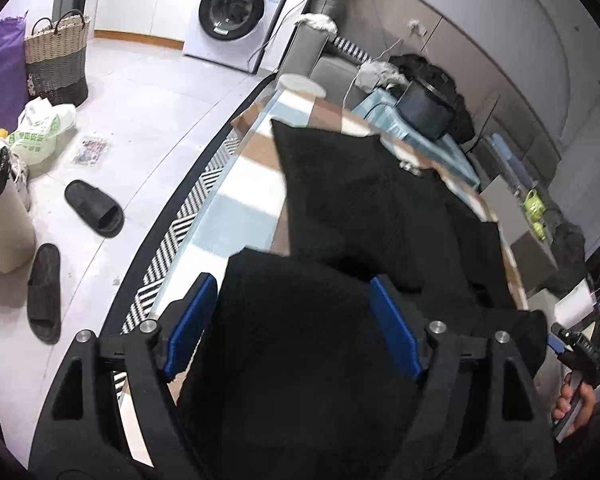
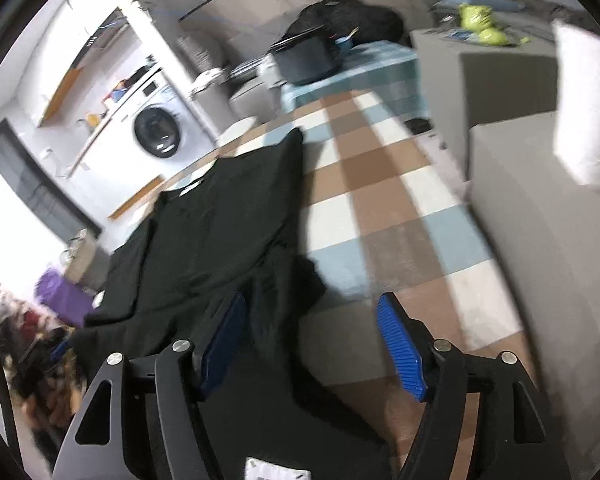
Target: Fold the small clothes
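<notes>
Fingers (image 1: 192,320) of the left gripper (image 1: 294,326), two in number and faced in blue, are seen spread wide in the left wrist view, with black cloth lying between them but not pressed by either pad. The same is seen in the right wrist view: two blue fingers (image 2: 400,352) of the right gripper (image 2: 312,346) are held wide apart, the left one resting over the edge of the cloth, the right one over bare checked covering, and nothing is clamped.

One black garment (image 2: 220,220) is laid out on the bench (image 2: 380,184), which is covered with a cloth checked in brown, white and pale blue. The garment is partly folded, a sharp corner of it pointing toward the far end of the bench. One small white label (image 2: 276,470) is visible on the cloth at the bottom edge of the right wrist view. A hand (image 1: 576,408) is seen at the right edge of the left wrist view, wrapped around the other gripper's handle.

On the floor to the left, two black slippers (image 1: 94,208) are seen, well apart from the bench, along with one white plastic bag (image 1: 42,130) and one bin (image 1: 0,216). Farther off, one woven basket (image 1: 58,60) is set beside a purple bag. Beyond the bench's far end, one dark pot (image 1: 426,110) is seen, and at the back one white washing machine (image 1: 236,12) is seen against the wall.
</notes>
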`<state>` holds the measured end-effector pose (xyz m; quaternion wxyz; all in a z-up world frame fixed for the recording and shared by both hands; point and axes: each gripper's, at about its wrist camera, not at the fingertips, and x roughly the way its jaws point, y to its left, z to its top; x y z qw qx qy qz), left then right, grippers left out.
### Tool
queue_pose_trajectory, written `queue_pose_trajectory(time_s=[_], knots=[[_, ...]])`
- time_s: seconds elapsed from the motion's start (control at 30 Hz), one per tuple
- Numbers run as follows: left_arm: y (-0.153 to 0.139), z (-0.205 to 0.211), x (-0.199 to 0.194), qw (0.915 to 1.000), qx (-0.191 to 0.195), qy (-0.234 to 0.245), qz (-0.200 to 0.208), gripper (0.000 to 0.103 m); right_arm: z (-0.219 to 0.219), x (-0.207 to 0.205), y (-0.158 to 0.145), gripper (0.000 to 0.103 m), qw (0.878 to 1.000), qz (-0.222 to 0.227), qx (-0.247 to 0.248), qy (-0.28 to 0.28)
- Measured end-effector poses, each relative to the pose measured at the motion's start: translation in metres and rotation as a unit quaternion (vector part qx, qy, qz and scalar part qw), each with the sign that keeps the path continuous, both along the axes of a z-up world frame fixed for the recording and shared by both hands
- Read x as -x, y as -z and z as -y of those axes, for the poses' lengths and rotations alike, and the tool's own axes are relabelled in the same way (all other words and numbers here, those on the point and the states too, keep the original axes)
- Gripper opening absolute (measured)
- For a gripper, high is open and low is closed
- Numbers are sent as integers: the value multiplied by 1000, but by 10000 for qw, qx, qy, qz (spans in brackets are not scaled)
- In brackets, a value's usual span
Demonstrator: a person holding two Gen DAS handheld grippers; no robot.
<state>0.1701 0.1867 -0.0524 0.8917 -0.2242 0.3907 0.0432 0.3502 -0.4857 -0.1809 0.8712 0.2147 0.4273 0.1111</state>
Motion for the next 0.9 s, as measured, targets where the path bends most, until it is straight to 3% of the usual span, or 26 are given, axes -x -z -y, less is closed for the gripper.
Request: queue_pose_trajectory(time_s=[0.2,0.23,0.3,0.33,0.37,0.43,0.57,0.67,0.83,0.9], knots=[[15,-1,0,9986,-142,-110,-490,76,-40,-29,29,70,9994,-135,-58,-327],[17,-3,0,9983,-149,-123,-553,76,-44,-32,31,66,9994,-110,10,-336],[22,-6,-3,9975,-132,-193,-666,76,-53,-41,36,41,9990,-159,289,-297],[25,-8,-4,9972,-108,-221,-707,76,-56,-44,39,20,9987,-170,398,-266],[27,-8,-5,9971,-67,-243,-724,76,-56,-46,39,13,9988,-111,416,-251],[30,-8,-6,9969,-23,-249,-748,76,-50,-45,35,9,9990,94,403,-173],[33,2,-14,9969,-36,-144,-775,76,-24,-42,31,7,9973,91,585,437],[36,12,-21,9969,-56,-7,-780,76,-16,-39,29,8,9980,67,446,440],[40,30,-28,9961,-160,233,-840,76,-11,-39,28,26,9983,-29,327,484],[43,37,-27,9953,-286,299,-880,76,-13,-34,27,27,9983,-11,311,498]])
